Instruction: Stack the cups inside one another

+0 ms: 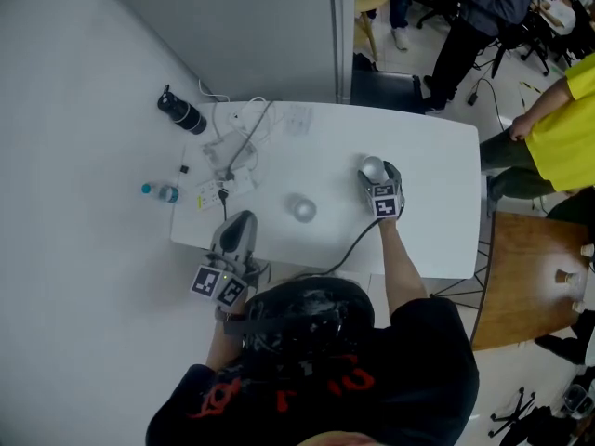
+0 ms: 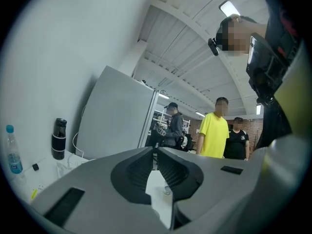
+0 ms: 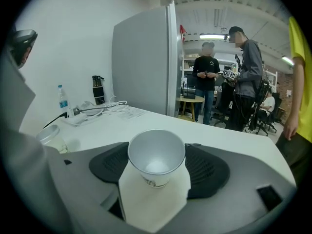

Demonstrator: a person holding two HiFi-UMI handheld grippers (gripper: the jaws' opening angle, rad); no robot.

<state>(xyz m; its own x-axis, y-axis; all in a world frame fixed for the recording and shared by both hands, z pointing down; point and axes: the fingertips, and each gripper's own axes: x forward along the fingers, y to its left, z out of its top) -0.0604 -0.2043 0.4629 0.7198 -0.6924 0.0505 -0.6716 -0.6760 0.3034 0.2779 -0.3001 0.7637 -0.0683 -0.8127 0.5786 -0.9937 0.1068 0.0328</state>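
A white paper cup (image 3: 156,156) stands upright on the white table (image 1: 428,203), at the right side of the head view (image 1: 372,166). My right gripper (image 1: 376,178) has come in from the near side, and its two dark pads touch the cup's rim on either side. A second cup (image 1: 302,209) stands alone mid-table; in the right gripper view that second cup (image 3: 50,137) is at the left edge. My left gripper (image 1: 242,223) hovers level at the table's near left edge. Its jaws meet at the tips with nothing between them (image 2: 155,152).
At the far left of the table are a black flask (image 1: 182,112), a small water bottle (image 1: 160,191), and a power strip with cables (image 1: 228,167). A grey cabinet (image 1: 260,26) stands behind the table. People stand at the right, by a wooden table (image 1: 521,277).
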